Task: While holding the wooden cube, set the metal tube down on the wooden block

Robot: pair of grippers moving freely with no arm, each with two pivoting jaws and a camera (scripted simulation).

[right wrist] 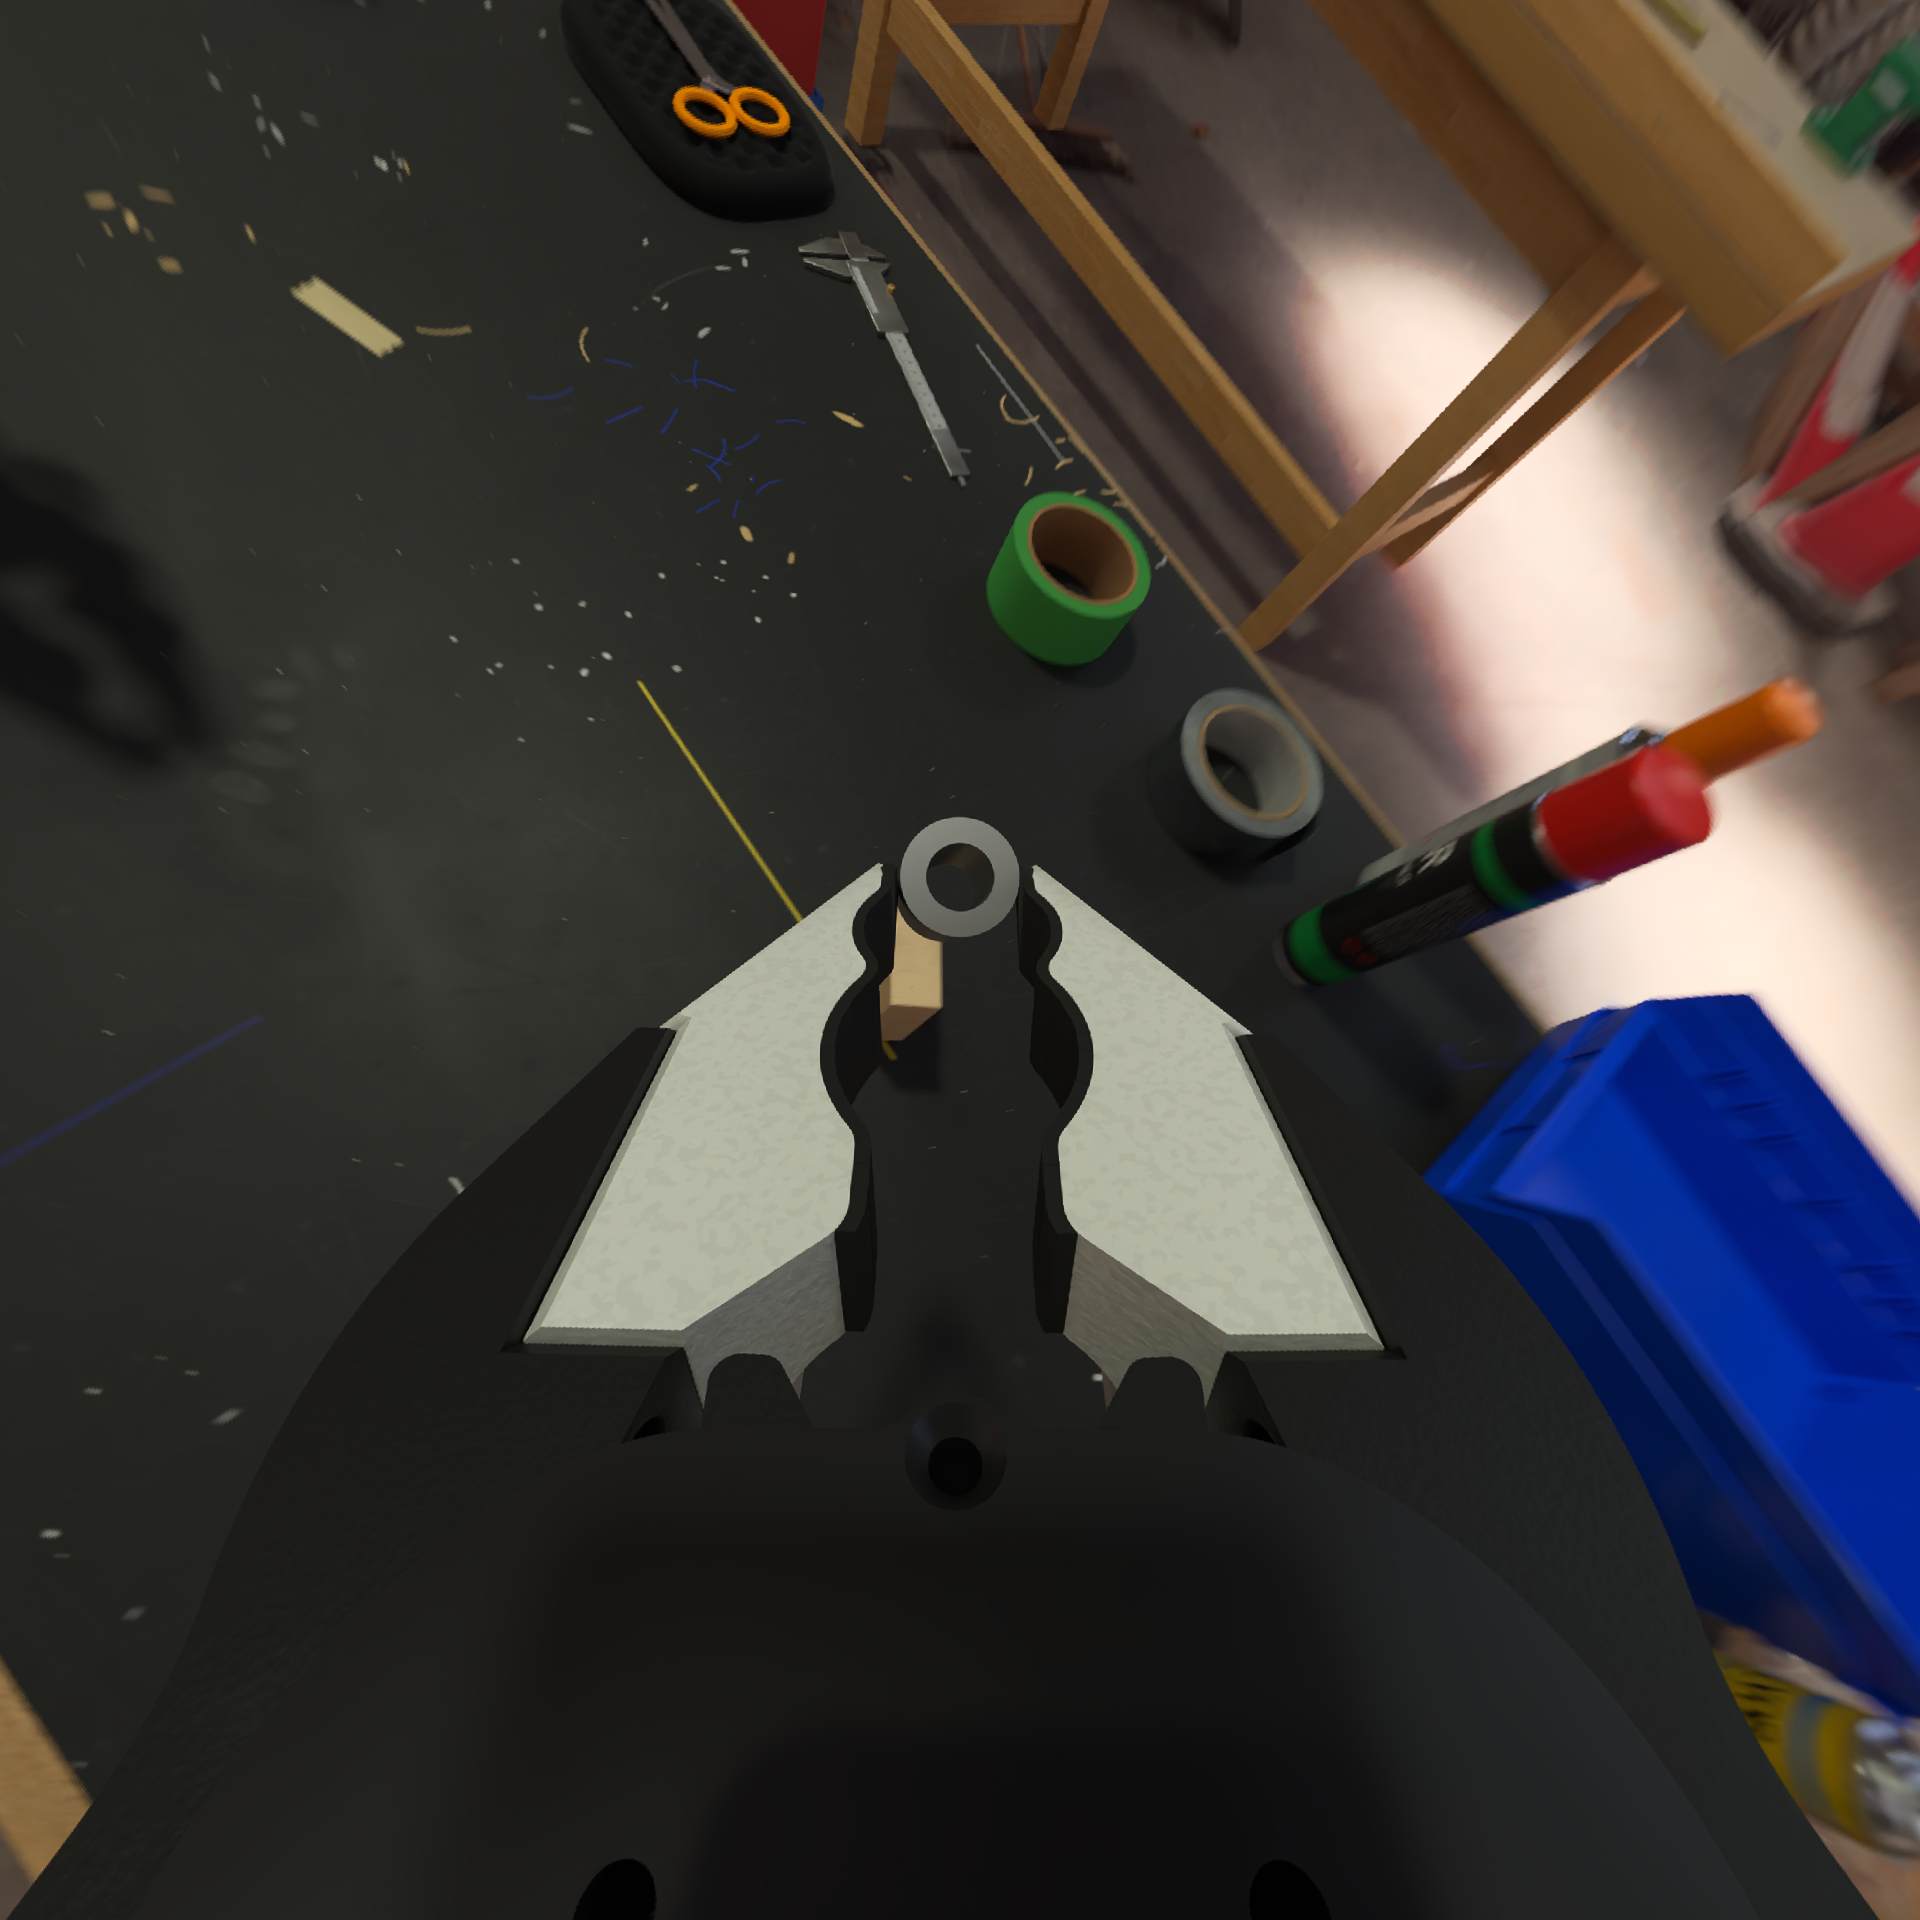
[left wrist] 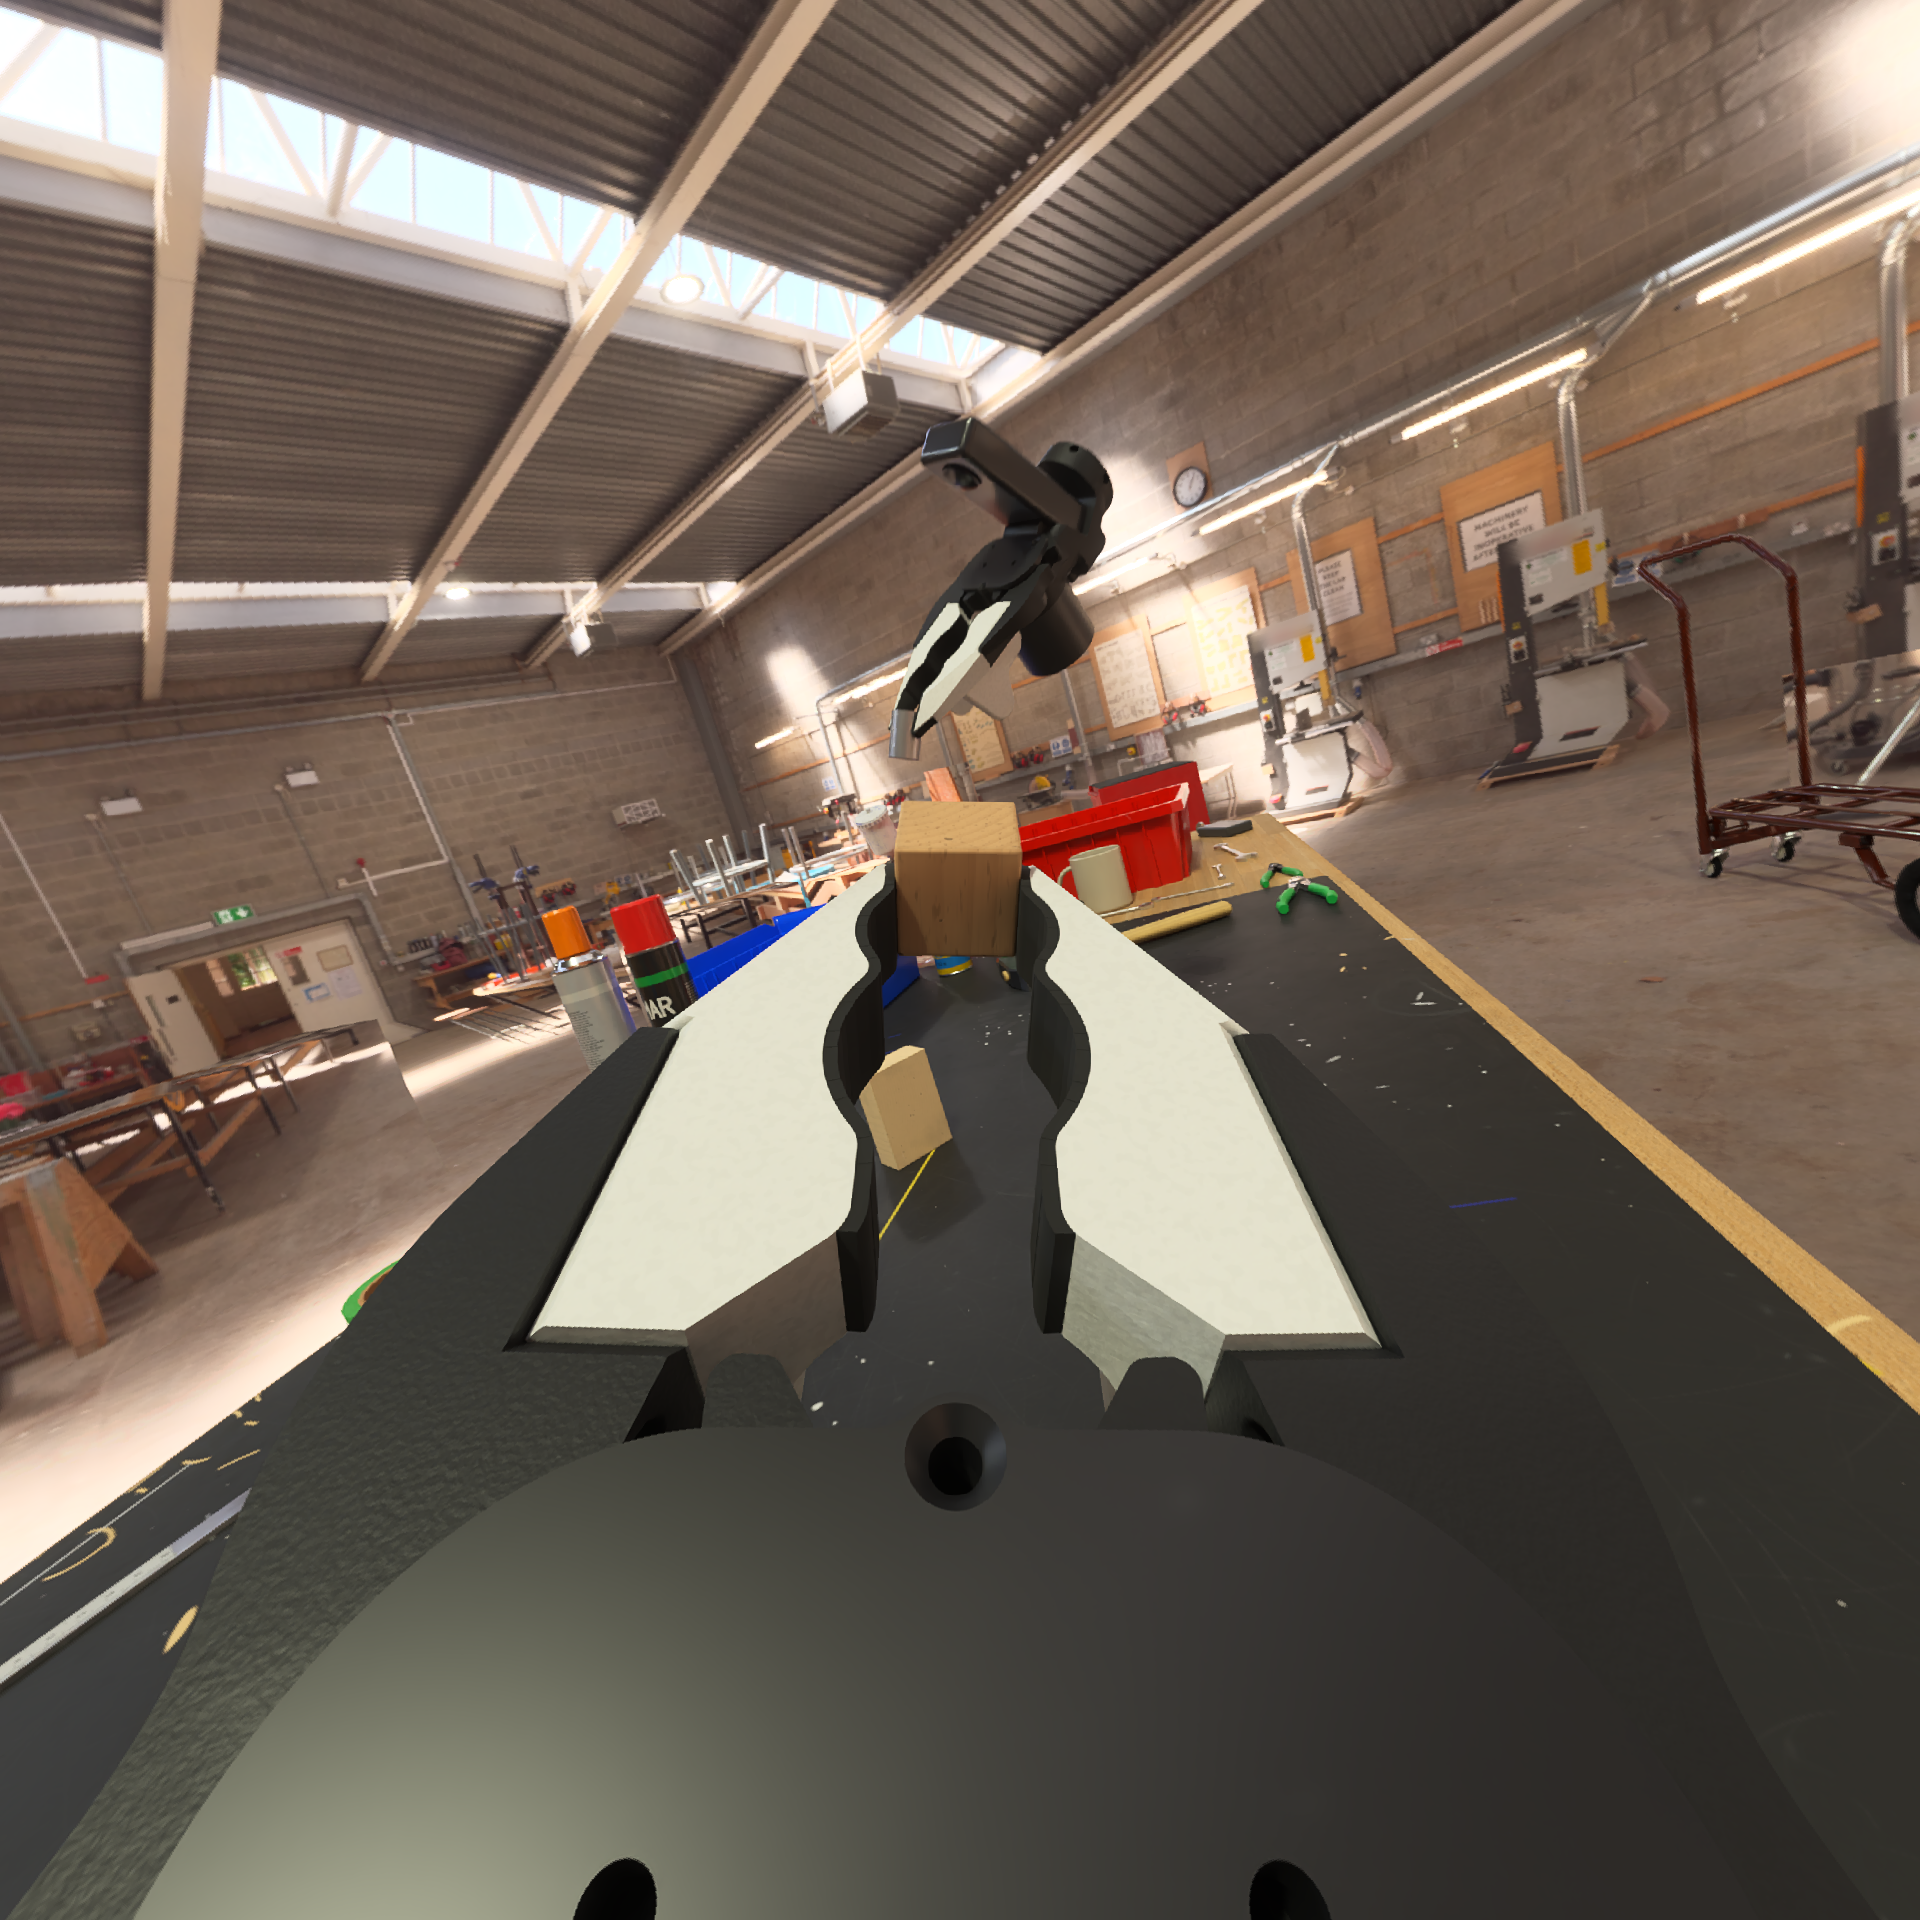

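Left tool (left wrist: 956, 883) pinches the wooden cube (left wrist: 954, 876) betw. its fingertips, held up off the black worktop (left wrist: 1455, 1143). Wooden block (left wrist: 906, 1105) stands on the worktop below, seen thru the gap betw. the fingers. Right tool (right wrist: 958, 883) pinches the metal tube (right wrist: 958, 876) at its tips, tube end-on to the wrist cam, open bore showing. Tube hangs above the block (right wrist: 914, 987), well apart, not touching. In left view the right tool (left wrist: 920, 717) hovers high over the cube, pointing down. Green tape roll (right wrist: 1068, 578) & grey tape roll (right wrist: 1238, 774) sit near the worktop edge.
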